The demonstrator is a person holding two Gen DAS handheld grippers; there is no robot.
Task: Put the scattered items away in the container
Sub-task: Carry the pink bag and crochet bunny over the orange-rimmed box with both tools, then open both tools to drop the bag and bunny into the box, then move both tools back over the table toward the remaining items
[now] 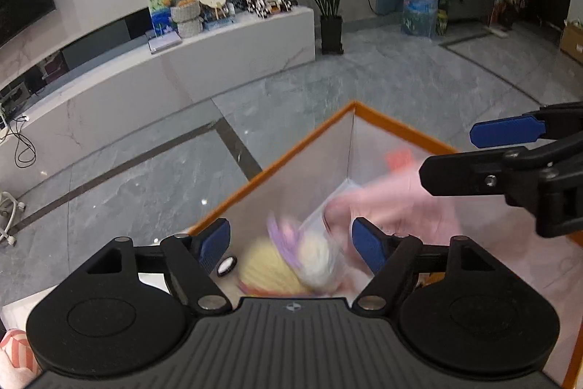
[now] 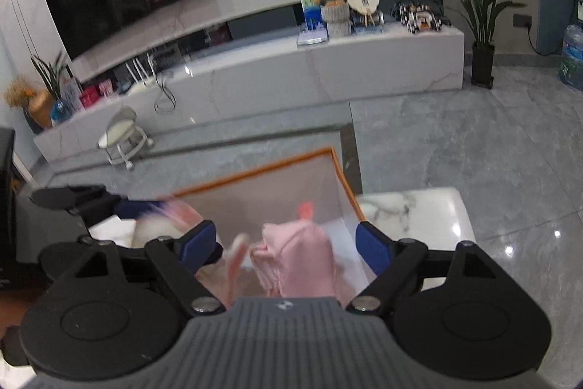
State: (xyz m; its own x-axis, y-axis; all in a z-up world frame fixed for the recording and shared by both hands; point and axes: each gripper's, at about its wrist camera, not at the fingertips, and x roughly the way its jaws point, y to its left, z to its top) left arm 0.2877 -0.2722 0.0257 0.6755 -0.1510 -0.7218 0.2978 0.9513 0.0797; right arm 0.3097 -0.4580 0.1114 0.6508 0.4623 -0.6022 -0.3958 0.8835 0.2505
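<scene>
Leftmost, over the left gripper [image 1: 291,243]: tongs apart, blue pads [image 1: 215,243] wide of everything, nothing pinched. Below and between them, inside the container [image 1: 291,148], a soft-sided box with translucent pale walls and a stiff orange rim, standing at the edge of a white marble tabletop [image 2: 411,206]. Low in that box, a yellow plush ball [image 1: 262,268]: ribbed or knitted surface, rounded, probably very light and squashy; best taken across its middle with a gentle squeeze, no risk of breakage. Just right of it and touching, a clear bag [image 1: 317,254] with lilac and cream contents: crinkly film, likely slippery against the pads, so better pinched at a gathered corner or across the bulge than on flat film. Too blurred to say whether settled or dropping. Further right, a pink cloth [image 1: 393,203]: limp, matte, bunched into folds, also within the box walls; weightless for handling purposes but prone to trail and snag on the rim, so best gripped at a thick fold near the centre. Rightmost, the right gripper [image 1: 448,152], above the cloth: tongs likewise apart, the fabric between them but not clamped. Task's things therefore in the container rather than in either tool.
</scene>
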